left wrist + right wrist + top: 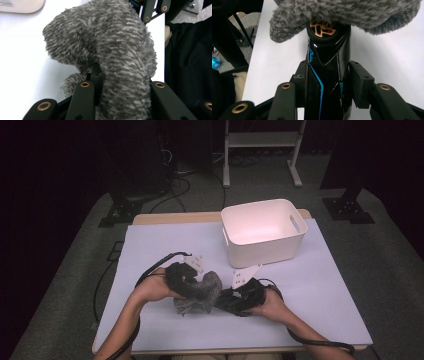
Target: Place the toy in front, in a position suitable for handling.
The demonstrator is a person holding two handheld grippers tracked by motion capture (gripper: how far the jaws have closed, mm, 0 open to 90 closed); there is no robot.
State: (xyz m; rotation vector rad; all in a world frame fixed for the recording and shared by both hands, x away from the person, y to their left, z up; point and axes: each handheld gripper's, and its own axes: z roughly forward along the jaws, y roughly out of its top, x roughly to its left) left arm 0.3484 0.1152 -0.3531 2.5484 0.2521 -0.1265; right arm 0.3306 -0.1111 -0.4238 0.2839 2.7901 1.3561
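Left claw [120, 100]: clamped on the grey fuzzy sock [110, 50], jaws pressed into the pile on either side at the bottom of the left gripper view; pad faces buried in fabric, hard to make out.
Right claw [329, 82]: clenched around a glossy black tool with blue lines [324, 75], gripped in the middle of the right gripper view; lower end cut off by the bottom edge.
Sock: draped over the tool's far tip, bunched across the top of the right gripper view, upper part cut off by the frame; in the high view a grey lump [202, 290] between both hands, lower centre.
Tool tip: copper-coloured spoked ring [322, 28] peeking from under the sock, half hidden by the fuzz.
What the tool is: cannot tell.
Sock opening: not visible, folds hide it.
Hands: left hand [152, 290] and right hand [272, 302] close together low in the high view, claws there dark and blurred.
White bin [264, 232]: upper right of centre on the worktop [320, 290], well apart from the sock; inside washed out by glare.
Background: floor and stands at the top dark, detail lost.
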